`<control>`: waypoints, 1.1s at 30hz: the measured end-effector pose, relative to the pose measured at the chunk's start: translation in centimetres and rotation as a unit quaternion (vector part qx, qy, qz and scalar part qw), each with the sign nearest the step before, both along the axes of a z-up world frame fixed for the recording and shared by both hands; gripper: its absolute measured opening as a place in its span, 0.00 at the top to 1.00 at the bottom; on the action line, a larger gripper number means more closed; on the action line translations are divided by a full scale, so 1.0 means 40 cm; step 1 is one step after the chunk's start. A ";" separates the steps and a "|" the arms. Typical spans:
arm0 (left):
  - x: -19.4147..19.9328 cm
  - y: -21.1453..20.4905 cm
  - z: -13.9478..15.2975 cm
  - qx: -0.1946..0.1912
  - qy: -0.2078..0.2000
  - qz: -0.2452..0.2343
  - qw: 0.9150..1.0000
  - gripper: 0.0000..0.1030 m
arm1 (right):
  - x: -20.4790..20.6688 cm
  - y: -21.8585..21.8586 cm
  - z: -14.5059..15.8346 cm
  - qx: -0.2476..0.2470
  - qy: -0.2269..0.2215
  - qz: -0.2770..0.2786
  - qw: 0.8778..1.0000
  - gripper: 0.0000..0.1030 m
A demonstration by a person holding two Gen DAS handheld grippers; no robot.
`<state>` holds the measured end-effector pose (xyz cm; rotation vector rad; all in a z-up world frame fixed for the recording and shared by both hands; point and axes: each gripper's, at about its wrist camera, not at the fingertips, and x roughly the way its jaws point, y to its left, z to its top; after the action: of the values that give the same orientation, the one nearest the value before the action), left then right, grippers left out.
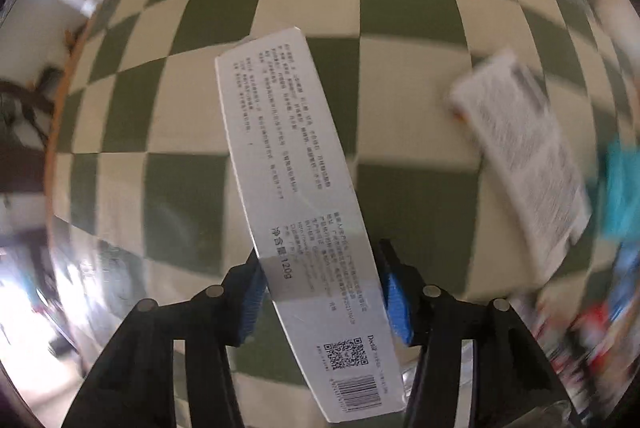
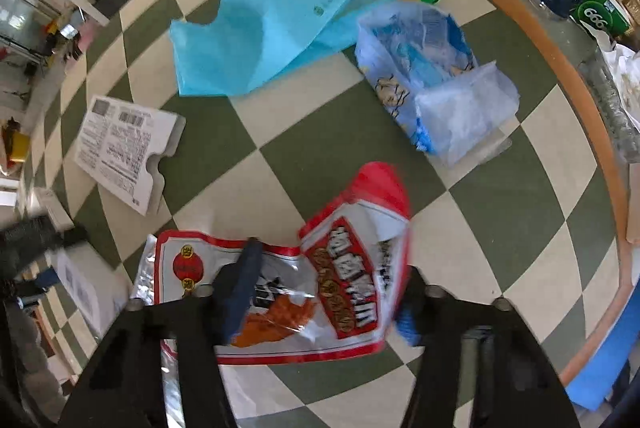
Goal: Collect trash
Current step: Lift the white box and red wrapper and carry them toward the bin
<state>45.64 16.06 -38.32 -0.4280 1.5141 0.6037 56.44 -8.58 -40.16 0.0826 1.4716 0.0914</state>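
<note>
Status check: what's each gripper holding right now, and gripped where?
The left gripper clamps the long white box across its width, near the barcode end. The right gripper straddles the red snack wrapper; whether it has closed on it cannot be told.

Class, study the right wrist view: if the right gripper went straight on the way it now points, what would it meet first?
The right gripper already straddles the red and white snack wrapper, so it meets that first. Beyond lies the checkered tablecloth, then probably the clear blue printed bag; depth is uncertain.
</note>
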 end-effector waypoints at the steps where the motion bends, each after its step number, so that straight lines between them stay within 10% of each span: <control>1: -0.027 -0.013 0.001 0.008 0.005 -0.013 1.000 0.53 | 0.003 -0.004 0.001 0.006 -0.001 -0.001 1.000 0.54; 7: -0.187 -0.070 0.009 0.038 0.023 -0.043 0.998 0.54 | 0.015 -0.023 0.018 0.042 -0.033 0.021 0.998 0.83; 33: -0.302 -0.140 0.264 0.062 -0.112 -0.044 0.991 0.54 | -0.116 -0.096 0.252 0.113 -0.107 0.075 0.985 0.88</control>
<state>33.56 10.46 -27.75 -0.3200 1.2668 0.5575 51.82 -12.41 -30.08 0.1416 1.2458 0.3795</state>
